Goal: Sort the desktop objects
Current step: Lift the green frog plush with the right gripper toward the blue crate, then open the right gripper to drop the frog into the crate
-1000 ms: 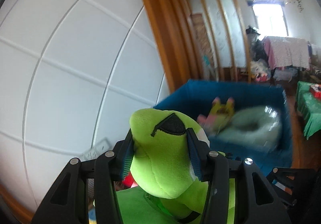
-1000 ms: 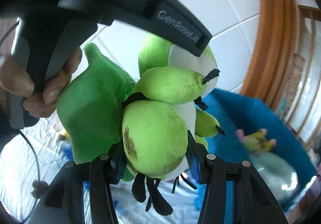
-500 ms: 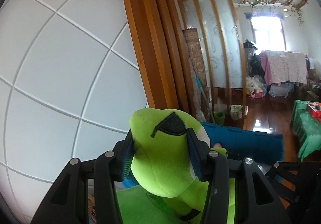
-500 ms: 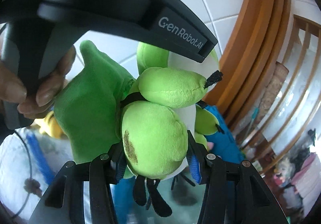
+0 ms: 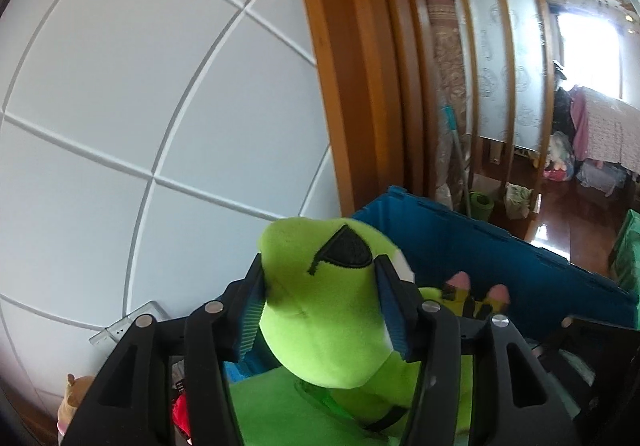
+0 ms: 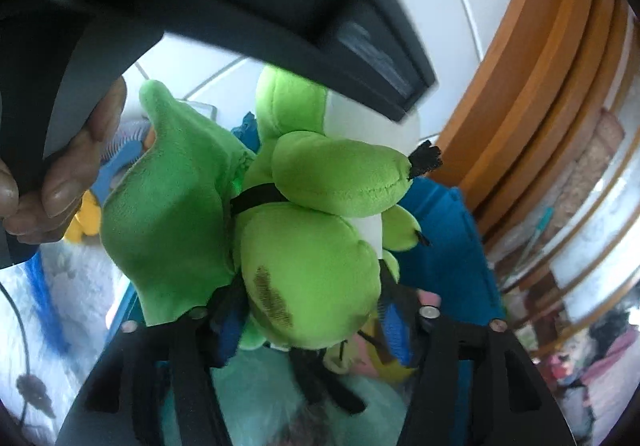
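Between the jaws of the left gripper [image 5: 320, 310] sits the head of a lime-green plush frog toy [image 5: 320, 306]; the ribbed blue pads [image 5: 250, 320] touch both sides of it, and the jaws are opening. The jaws of the right gripper [image 6: 312, 326] are opening too, and the toy's rounded lower body lies between them; here the right pad stands just clear of the plush, and whether the left one touches I cannot tell. The toy is soft and bright, with a black triangular eye patch, a white belly, a black strap round its middle, a darker green cape-like flap, black thread tufts on its limbs, and a brown smudge on its underside. It hangs over a deep blue fabric bin [image 5: 480, 250], where a yellow and pink plush [image 5: 476, 296] lies. Behind stand a white tiled wall [image 5: 140, 106] and an orange wooden frame [image 5: 360, 86]. A hand [image 6: 60, 186] grips the left gripper's black handle.
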Motion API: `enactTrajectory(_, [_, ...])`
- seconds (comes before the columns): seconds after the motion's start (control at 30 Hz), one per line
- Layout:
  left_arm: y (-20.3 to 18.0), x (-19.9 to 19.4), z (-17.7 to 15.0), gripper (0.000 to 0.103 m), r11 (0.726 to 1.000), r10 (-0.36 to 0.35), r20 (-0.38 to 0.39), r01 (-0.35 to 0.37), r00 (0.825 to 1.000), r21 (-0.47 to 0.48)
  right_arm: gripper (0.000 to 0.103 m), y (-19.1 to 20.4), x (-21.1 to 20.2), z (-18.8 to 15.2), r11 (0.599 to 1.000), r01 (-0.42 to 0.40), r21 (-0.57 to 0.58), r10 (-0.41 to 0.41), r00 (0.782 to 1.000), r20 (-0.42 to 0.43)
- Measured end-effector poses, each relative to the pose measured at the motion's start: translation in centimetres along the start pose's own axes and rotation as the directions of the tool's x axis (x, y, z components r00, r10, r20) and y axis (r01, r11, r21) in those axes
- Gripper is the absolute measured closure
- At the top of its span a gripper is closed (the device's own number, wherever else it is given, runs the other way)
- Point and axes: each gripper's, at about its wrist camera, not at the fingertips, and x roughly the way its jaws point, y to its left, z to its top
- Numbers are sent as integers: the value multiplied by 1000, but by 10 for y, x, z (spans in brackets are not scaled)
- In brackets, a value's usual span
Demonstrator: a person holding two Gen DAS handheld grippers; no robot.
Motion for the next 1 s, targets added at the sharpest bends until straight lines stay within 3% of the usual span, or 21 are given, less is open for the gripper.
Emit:
enactTrajectory(0.17, [16,-17,2,51,999,51,54,-50,997,-12,14,-37,1,8,998,-14,59,10,998,65])
enactTrajectory(0.27, [24,-45,-9,49,994,110,99,-109,989,-16,14,-58,-9,10,994,-9,105,-1,996,92])
enactTrajectory(0.4, [45,-95,-49,26,983,170,165,-154,972,-103,14,-75,-38,6,990,-9,137,-11,990,144])
enactTrajectory(0.47, [54,-125,-76,24,975,202,199,-178,959,-134,8,-69,-61,-1,988,-12,156,-16,984,179])
enactTrajectory(0.53, [62,-152,-104,24,966,234,203,-204,951,-159,6,-51,-89,-10,984,-23,174,-16,975,222])
enactTrajectory(0.63, [74,-184,-142,24,962,226,196,-188,954,-198,4,-13,-123,-22,984,-26,178,-21,965,260])
enactTrajectory(0.73, [81,-218,-187,24,950,270,183,-232,945,-207,2,37,-148,-41,980,-61,187,2,955,298])
enactTrajectory(0.9, [98,-270,-253,24,937,304,132,-270,944,-223,1,130,-178,-81,972,-114,206,36,936,350])
enactTrajectory(1.0, [99,-289,-287,24,930,323,103,-295,941,-220,1,180,-181,-109,947,-188,261,92,936,341])
